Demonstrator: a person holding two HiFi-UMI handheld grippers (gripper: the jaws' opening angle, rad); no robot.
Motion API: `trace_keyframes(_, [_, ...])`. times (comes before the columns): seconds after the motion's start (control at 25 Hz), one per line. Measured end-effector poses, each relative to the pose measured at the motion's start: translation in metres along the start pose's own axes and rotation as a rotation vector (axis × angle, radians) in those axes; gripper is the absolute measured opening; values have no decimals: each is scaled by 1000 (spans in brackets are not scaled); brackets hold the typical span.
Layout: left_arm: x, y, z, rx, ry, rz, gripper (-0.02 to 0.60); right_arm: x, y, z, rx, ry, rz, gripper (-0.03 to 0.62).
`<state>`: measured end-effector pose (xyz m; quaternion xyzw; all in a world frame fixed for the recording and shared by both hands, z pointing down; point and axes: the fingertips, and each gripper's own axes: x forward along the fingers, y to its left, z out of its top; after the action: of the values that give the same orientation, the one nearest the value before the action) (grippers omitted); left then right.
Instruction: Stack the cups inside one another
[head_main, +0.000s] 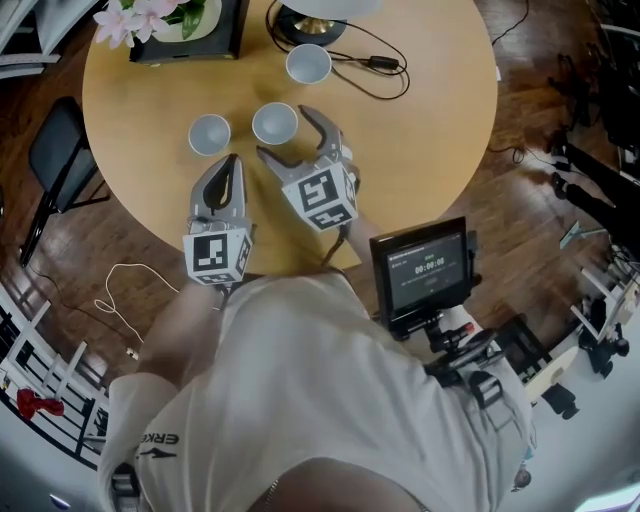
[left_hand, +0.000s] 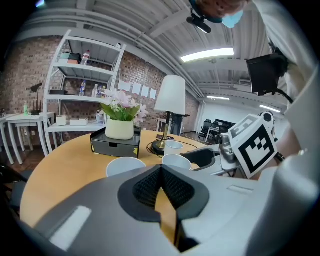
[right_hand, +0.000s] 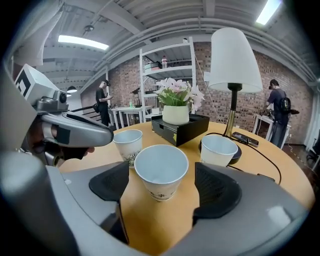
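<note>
Three white paper cups stand upright on the round wooden table (head_main: 430, 110). The middle cup (head_main: 275, 123) (right_hand: 161, 170) sits between the jaws of my right gripper (head_main: 287, 133) (right_hand: 162, 186), which is open; its pads (right_hand: 112, 182) stand clear of the cup on both sides. The left cup (head_main: 209, 133) (left_hand: 125, 165) (right_hand: 127, 142) is just ahead of my left gripper (head_main: 232, 162) (left_hand: 161, 170), which is shut and holds nothing. The far cup (head_main: 308, 63) (right_hand: 218, 150) stands by the lamp base.
A lamp (right_hand: 234, 60) with its black cable (head_main: 375, 75) is at the table's far side, next to a black box with a flower pot (right_hand: 176, 114). A screen on a stand (head_main: 428, 270) is close to my right. A dark chair (head_main: 55, 150) stands at the left.
</note>
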<state>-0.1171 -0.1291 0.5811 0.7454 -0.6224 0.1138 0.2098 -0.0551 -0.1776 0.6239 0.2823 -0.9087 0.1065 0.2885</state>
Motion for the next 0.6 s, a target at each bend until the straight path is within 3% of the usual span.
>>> trace_keyframes(0.12, [-4,0,1,-1,-1,11,2,5,-1,0,-23,15,-7,428])
trace_keyframes(0.24, [-7,0,2,-3,0,20,2,6,-4,1,-34,19,-23,371])
trace_keyframes(0.6, [-4,2,3,-7,-17,14,2,1,-14,16,-46,-33,-61,365])
